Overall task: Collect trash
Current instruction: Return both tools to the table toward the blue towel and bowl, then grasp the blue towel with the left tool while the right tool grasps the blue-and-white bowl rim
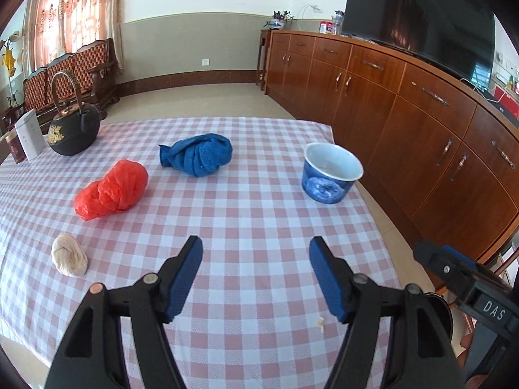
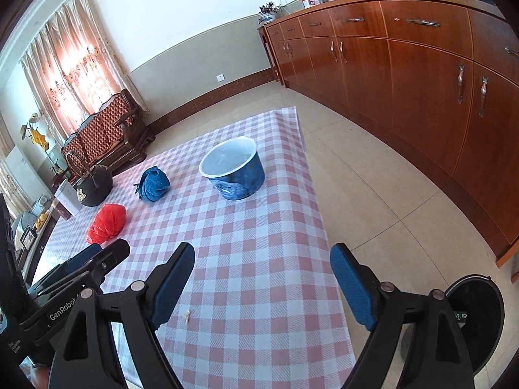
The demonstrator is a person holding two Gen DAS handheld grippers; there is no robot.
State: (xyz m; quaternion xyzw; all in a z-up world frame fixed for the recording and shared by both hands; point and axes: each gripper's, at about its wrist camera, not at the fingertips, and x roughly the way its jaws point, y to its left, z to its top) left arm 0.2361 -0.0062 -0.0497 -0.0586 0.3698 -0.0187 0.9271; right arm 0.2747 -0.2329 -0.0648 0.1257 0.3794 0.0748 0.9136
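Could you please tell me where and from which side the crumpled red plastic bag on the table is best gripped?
Probably from above, across the red bag's bulging middle: it lies soft and crumpled on the tablecloth, with clear space around it for both fingers.

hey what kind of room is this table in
Most likely a home living or dining room: a big dark television stands on a long wooden sideboard, a carved wooden sofa sits by the curtained window, and the table wears a checked tablecloth.

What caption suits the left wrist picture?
Open left gripper above checked tablecloth with red bag, blue cloth, blue bowl.
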